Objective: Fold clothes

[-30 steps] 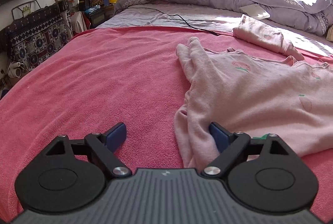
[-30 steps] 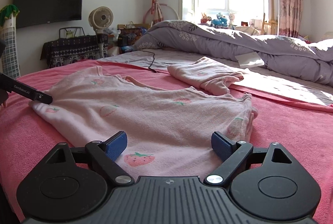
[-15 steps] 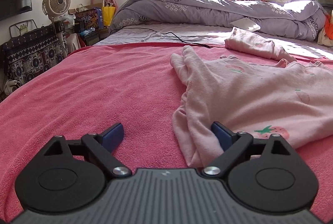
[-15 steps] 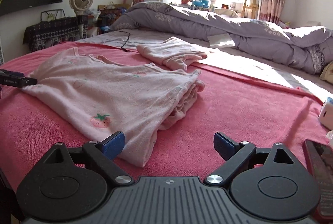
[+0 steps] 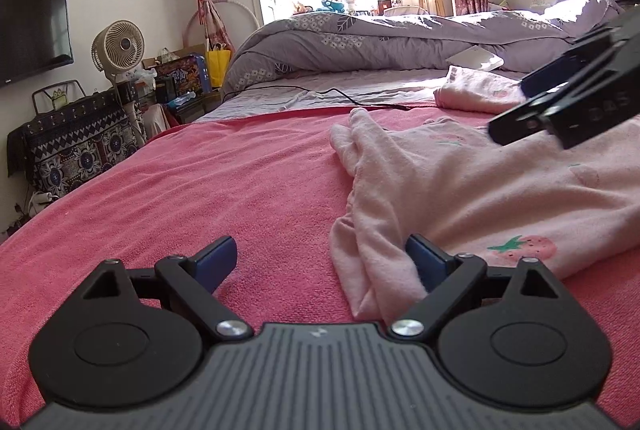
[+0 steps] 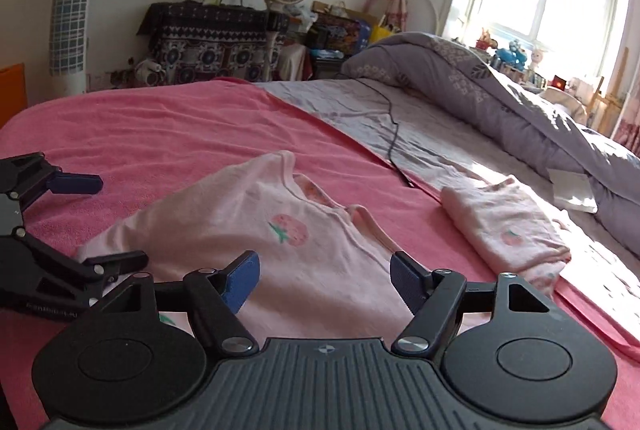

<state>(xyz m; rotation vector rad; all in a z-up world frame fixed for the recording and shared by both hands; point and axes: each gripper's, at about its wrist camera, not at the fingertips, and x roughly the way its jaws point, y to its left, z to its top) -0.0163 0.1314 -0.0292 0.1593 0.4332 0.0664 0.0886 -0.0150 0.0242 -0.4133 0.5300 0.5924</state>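
You are hovering both the left hand-held gripper (image 5: 320,256) and right hand-held gripper (image 6: 325,275) wide-jawed and empty over the pale pink strawberry-print cotton top (image 6: 280,246), lying partly folded on the pink terry bed cover (image 5: 200,182), probably lining up the next fold.

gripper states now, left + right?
left gripper: open, holding nothing; pink shirt edge lies between its fingers.
right gripper: open, holding nothing, above the shirt.
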